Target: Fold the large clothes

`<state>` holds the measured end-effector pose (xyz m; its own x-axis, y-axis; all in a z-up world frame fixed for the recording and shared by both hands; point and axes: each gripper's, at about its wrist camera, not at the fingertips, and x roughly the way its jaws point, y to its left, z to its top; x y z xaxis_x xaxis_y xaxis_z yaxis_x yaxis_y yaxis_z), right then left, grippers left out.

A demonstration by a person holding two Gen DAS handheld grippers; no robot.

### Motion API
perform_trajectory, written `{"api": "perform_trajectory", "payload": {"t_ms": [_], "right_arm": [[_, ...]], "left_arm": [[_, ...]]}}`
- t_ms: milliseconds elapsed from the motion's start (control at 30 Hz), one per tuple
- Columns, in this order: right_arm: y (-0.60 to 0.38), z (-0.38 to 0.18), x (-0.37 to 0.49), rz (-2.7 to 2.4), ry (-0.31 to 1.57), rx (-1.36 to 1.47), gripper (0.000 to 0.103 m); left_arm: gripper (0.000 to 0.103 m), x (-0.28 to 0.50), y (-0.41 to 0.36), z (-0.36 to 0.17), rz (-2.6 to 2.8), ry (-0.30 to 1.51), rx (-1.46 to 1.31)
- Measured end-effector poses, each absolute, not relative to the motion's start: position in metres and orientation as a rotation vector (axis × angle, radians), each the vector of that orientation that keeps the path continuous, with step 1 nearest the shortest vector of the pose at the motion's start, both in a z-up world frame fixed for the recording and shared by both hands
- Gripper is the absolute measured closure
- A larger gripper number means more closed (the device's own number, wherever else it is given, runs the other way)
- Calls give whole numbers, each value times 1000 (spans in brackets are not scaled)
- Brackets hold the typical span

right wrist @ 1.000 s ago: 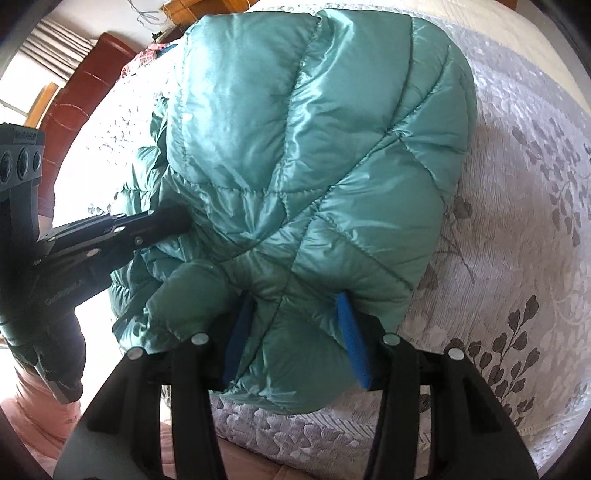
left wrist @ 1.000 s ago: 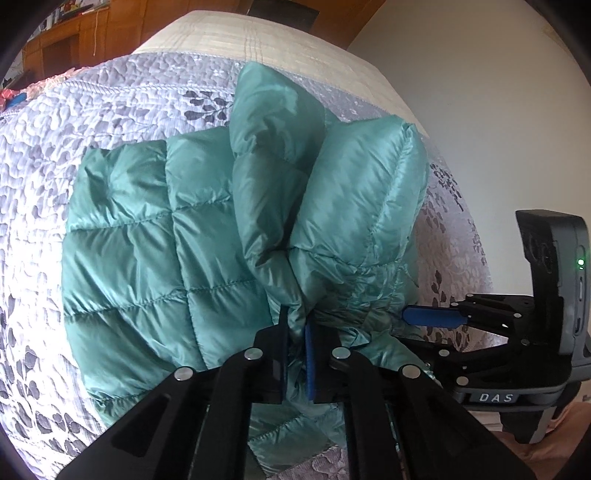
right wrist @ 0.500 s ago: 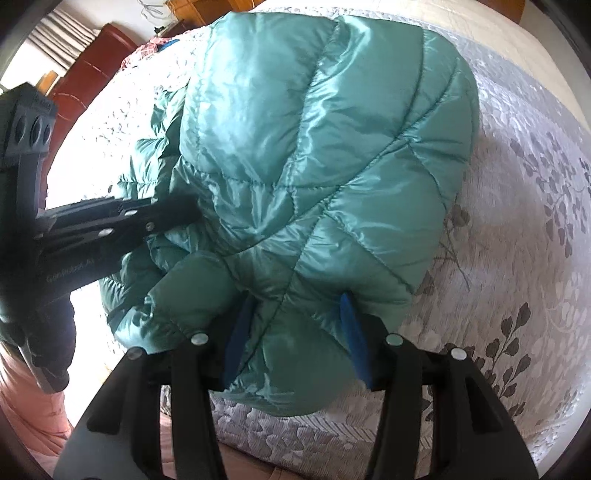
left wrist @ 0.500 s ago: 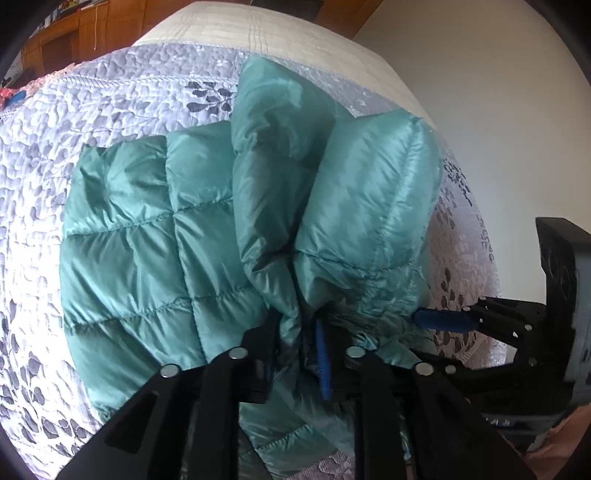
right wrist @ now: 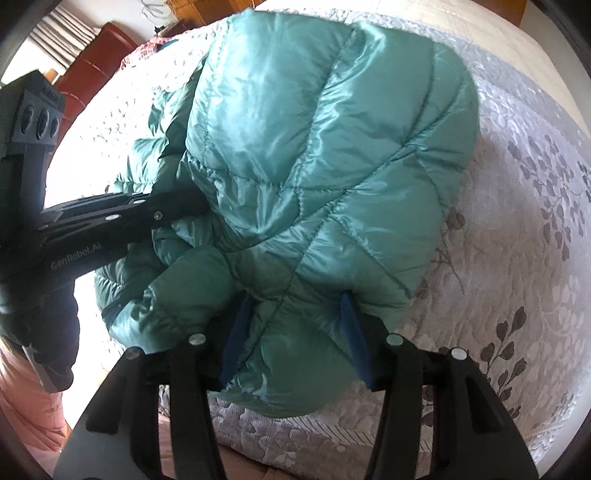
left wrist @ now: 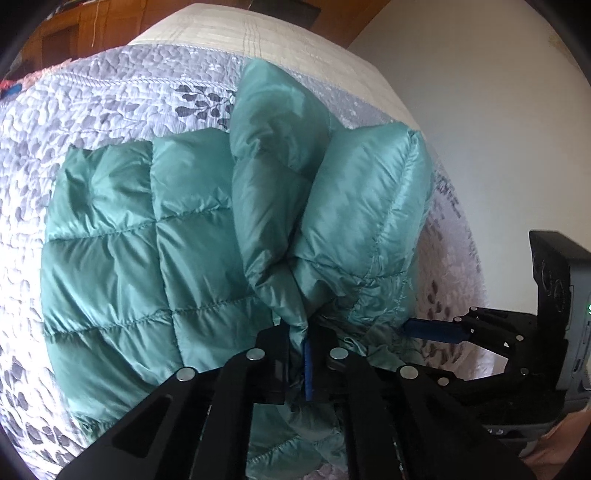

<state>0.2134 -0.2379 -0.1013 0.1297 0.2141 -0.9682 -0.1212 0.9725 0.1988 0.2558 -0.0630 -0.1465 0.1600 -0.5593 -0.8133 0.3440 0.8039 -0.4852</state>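
A teal quilted puffer jacket [left wrist: 147, 240] lies folded into a bundle on a bed. My left gripper [left wrist: 306, 343] is shut on a pinch of its fabric where two puffy folds meet at the near edge. In the right wrist view the jacket [right wrist: 314, 147] fills the middle, and my right gripper [right wrist: 291, 328] holds a thick fold between its blue pads, its jaws opening slightly. The left gripper [right wrist: 184, 206] reaches in from the left there. The right gripper [left wrist: 436, 330] shows at the right of the left wrist view, one blue pad against the jacket's edge.
The bed has a grey-white floral quilt [right wrist: 517, 258] with its near edge just below the right gripper. A white wall [left wrist: 480, 110] stands close on the right. Wooden furniture [left wrist: 74, 29] and a red-brown headboard [right wrist: 96, 48] lie beyond. A pink sleeve [right wrist: 22, 387] shows at lower left.
The left jaws parted a little half a second ago and have shut again on the fabric. The right pads stand slightly wider apart. The jacket has barely shifted.
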Motion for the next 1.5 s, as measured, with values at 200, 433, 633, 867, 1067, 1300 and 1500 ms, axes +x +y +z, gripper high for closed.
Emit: {"api": "perform_trajectory", "payload": {"t_ms": [200,433,633,867,1067,1300,1500], "right_arm": [[-263,-66,200,180,1349,121,47],[-263,-55,201,242,1328,197,47],[-236,-62,205,343,1362,163,47],[-191,-99,216,417,1463,107,44],[-174,-124,222,393,1512,44,42],[-161,-115,216,351,1493,-27,44],[-150,-102,206,329,1464,-58,46]], "left_arm": [[100,242,-41,-111,-711,1175,-277],[100,228,4,-75,-711,1088,-324],[100,221,60,-84,-613,1086,-363],[99,237,108,-167,-525,1200,-422],[98,232,95,-191,-514,1195,-324],[80,226,89,-163,-423,1206,-265],[71,194,100,-115,-418,1149,-257]]}}
